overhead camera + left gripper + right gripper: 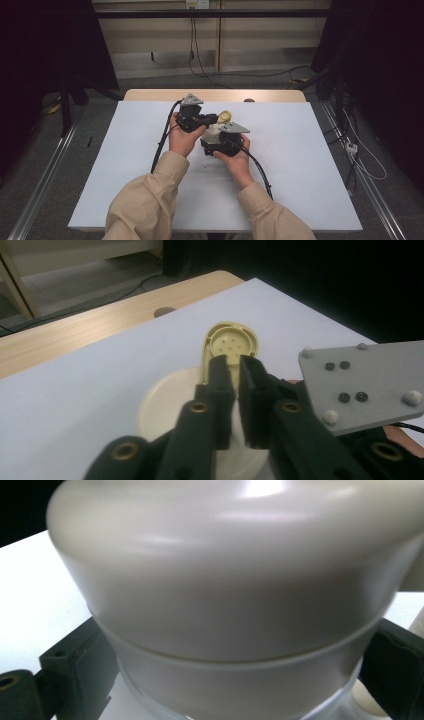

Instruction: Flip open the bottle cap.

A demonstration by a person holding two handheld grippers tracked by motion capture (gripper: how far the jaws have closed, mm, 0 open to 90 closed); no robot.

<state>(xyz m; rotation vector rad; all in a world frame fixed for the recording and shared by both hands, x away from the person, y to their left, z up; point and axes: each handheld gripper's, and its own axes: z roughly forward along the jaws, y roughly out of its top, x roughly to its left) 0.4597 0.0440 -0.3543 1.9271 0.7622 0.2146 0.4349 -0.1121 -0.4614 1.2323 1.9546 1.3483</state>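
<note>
A cream-white round container stands on the white table cover at mid-table. Its yellowish flip cap stands open and upright, inner side toward the left gripper view. My left gripper is almost shut, and its tips pinch the lower edge of that cap. My right gripper is shut on the container's body, one black jaw on each side. The container's round top lies under the left jaws.
The right gripper's grey plate sits close beside the left jaws. A wooden table edge runs behind the cover. Black cables trail from both grippers toward the person. Metal rails flank the table on the floor.
</note>
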